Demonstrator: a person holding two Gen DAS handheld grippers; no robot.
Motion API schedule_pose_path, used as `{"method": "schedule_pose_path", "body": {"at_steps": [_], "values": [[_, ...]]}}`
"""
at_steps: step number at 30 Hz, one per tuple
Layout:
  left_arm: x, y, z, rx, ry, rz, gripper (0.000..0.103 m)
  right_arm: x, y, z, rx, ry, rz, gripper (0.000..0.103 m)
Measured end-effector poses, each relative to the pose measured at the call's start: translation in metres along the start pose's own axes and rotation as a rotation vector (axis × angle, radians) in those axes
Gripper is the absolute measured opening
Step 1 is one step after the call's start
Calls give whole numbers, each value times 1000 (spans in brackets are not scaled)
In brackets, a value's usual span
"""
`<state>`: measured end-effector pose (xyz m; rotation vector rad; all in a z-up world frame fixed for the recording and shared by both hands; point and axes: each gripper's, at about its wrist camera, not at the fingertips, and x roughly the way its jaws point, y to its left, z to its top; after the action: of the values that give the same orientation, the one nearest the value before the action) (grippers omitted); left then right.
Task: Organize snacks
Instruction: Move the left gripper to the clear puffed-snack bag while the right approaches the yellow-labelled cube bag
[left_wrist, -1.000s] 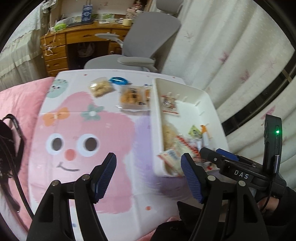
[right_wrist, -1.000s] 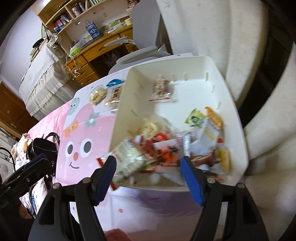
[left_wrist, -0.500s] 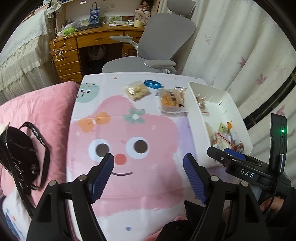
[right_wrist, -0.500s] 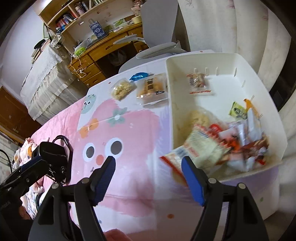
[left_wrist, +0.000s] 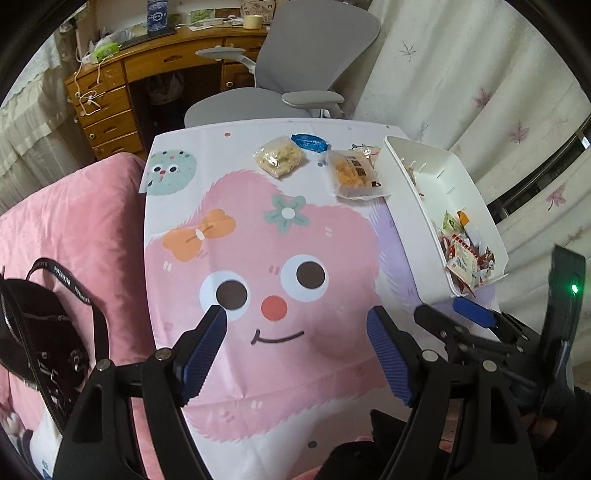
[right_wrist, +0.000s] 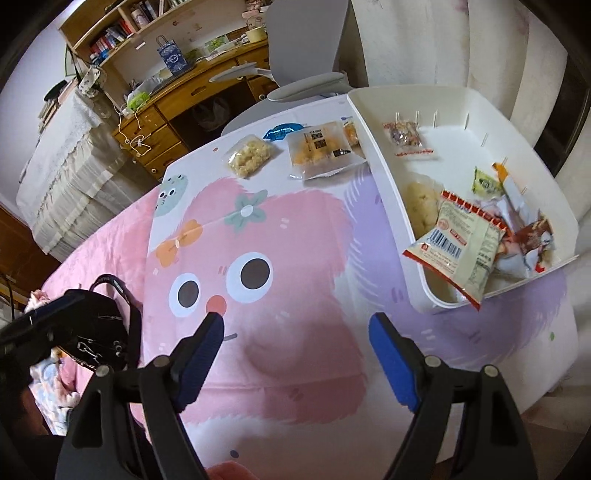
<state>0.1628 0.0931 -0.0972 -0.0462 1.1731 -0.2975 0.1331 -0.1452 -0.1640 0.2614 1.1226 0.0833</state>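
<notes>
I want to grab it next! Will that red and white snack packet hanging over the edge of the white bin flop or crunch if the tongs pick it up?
The red and white snack packet looks like thin crinkled film, so it would probably bend and sag. It seems puffy and light, likely easy to lift. Its glossy wrapper may slip, and whatever is inside might crack if squeezed hard.

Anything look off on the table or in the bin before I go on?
One thing: the red-and-white snack packet hangs over the near rim of the white bin instead of lying inside. Three packets sit outside the bin at the far edge: a pale one, a blue one, an orange one.
</notes>
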Motion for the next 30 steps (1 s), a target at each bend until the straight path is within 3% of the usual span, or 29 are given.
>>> {"method": "schedule_pose_path", "body": {"at_steps": [9,17,30], "values": [[12,14,45,2,-7,16,81,-10,16,12,-102,-93,-91,86],[36,26,98,-8,-5,61,84,18,29,47,-131,-145,-129,87],[136,37,188,-24,48,97,84,102,37,110,-82,-303,-252,88]]}}
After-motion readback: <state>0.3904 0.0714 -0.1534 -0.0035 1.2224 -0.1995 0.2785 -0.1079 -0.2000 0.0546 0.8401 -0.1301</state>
